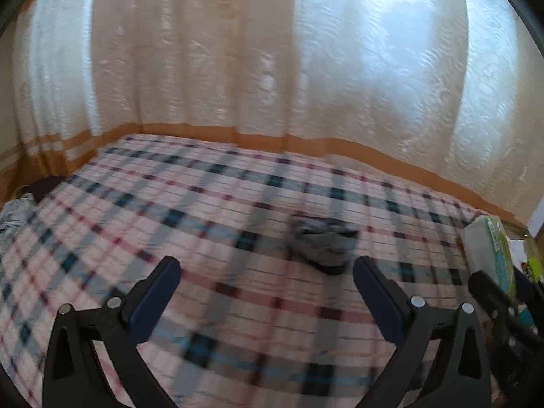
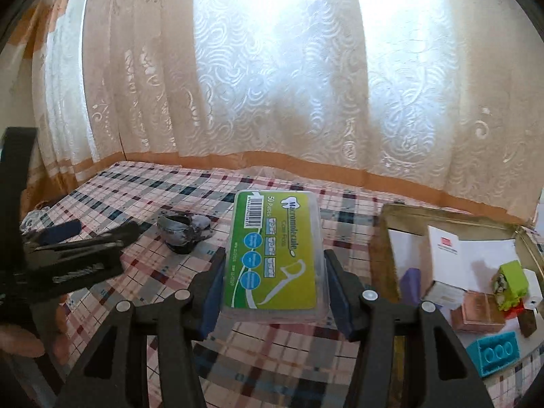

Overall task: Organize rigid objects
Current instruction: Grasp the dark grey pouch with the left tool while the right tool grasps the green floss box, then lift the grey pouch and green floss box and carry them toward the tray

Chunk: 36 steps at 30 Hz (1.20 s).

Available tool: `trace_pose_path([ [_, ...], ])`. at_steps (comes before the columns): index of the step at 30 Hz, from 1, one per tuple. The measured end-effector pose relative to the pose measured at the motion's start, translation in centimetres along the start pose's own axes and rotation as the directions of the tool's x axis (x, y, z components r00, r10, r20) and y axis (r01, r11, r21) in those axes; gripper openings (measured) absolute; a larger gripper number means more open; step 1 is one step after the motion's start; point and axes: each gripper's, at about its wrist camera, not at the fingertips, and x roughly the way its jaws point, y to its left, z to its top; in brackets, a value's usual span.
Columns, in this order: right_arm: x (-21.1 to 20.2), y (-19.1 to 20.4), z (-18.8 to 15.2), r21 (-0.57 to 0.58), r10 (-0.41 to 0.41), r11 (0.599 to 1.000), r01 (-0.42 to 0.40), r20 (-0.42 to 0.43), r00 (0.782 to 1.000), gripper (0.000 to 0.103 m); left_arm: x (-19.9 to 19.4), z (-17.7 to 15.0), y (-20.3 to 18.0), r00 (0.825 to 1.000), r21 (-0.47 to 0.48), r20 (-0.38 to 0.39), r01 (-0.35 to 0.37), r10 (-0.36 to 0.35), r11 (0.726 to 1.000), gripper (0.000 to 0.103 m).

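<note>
Right tongs [image 2: 273,292] are clamping a floss-pick box [image 2: 275,251] across its short sides, pads pressing on both long edges, so the box's long axis is running straight ahead toward twelve o'clock, label up. It is hanging clear above the plaid bed [image 2: 136,187], not resting on it. An open tin [image 2: 384,238], already holding cards, a green block and small boxes, is lying at about two o'clock from the box, near but apart. A teal block [image 2: 496,353] is sitting just outside it at four o'clock. Judging by this, the box is heading for the tin, and the right hand is plainly the nearer one; a swing to the right and a slight turn should line the box up with the tin's free space.

Left tongs [image 1: 267,278] are standing wide apart with nothing between them, angled down over the bed. A grey crumpled lump [image 1: 323,241] is lying just ahead at one o'clock, blurred.
</note>
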Motion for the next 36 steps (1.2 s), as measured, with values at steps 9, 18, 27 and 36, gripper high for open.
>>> trace_pose_path([
  [9, -1.4, -0.6, -0.3, 0.01, 0.007, 1.0, -0.008, 0.031, 0.999, 0.056, 4.5, 1.9, -4.2, 0.995, 0.04, -0.094, -0.023, 0.027, 0.999, 0.093],
  [18, -0.6, -0.6, -0.2, 0.037, 0.021, 0.999, -0.021, 0.001, 1.0, 0.056, 7.5, 2.1, -4.6, 0.977, 0.002, -0.211, -0.027, 0.027, 1.0, 0.072],
  [27, -1.0, -0.6, -0.3, 0.045, 0.002, 0.999, -0.003, 0.032, 0.999, 0.056, 3.6, 2.1, -3.3, 1.0, -0.053, -0.031, -0.003, 0.001, 0.999, 0.071],
  [36, -1.8, -1.1, -0.1, 0.052, -0.057, 0.997, 0.053, 0.093, 0.994, 0.057, 0.2, 1.3, -3.7, 0.992, 0.002, 0.108, -0.071, 0.07, 0.997, 0.071],
])
